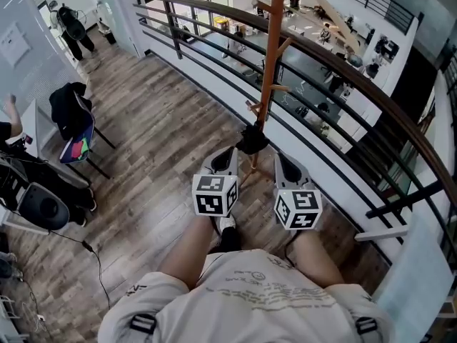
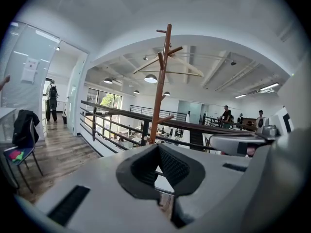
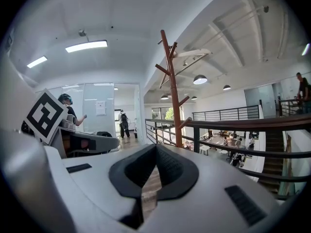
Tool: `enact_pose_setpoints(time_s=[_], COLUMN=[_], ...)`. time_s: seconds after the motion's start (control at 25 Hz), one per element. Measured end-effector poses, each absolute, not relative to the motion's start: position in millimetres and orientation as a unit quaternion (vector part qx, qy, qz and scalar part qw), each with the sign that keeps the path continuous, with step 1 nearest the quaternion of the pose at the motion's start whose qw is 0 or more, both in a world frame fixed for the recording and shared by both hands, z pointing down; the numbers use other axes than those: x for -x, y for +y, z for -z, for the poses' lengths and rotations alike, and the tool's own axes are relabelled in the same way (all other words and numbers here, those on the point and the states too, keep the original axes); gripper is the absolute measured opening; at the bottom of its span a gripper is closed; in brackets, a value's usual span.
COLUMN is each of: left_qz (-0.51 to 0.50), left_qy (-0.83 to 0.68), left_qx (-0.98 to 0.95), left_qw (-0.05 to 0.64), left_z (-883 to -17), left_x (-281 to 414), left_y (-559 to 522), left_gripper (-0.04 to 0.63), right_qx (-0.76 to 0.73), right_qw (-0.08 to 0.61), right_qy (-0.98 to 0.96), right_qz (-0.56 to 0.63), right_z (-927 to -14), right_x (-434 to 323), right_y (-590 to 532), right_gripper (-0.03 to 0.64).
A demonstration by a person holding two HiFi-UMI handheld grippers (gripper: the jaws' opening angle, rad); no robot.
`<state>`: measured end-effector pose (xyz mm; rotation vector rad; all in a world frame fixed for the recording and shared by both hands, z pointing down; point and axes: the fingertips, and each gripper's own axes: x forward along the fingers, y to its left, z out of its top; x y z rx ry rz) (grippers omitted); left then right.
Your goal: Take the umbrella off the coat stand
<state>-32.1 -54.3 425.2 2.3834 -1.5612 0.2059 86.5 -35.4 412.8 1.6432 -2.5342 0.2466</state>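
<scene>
Umbrella (image 1: 253, 140) looks small, soft and light, so grab its black middle. Left gripper (image 1: 228, 153) and right gripper (image 1: 282, 161) are closed, holding nothing.

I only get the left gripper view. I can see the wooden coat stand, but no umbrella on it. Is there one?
Observer: Probably. The head view shows a black bundle hanging low on the coat stand, below what your view catches.
Operator: Is it close to me?
Observer: In that view it sits just ahead of the left gripper and right gripper, between them. Neither holds it.
Operator: Is the other gripper holding something?
Observer: No. The right gripper view shows its fingers together with nothing between.
</scene>
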Motion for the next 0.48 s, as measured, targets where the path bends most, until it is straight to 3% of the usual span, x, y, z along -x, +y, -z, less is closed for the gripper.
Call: enact_pose_setpoints(time_s=[0.48], left_qz=[-0.086], left_qy=[-0.504], left_qx=[-0.849], left_qw=[0.135], left_z=[-426], left_x=[52], left_y=[-170], left_gripper=[0.004], right_qx=[-0.553], right_qw=[0.066], right_qy=[-0.827], right_qz=[-0.084], right_z=[-417], right_x=[-52], right_y=[-148], right_gripper=[0.003])
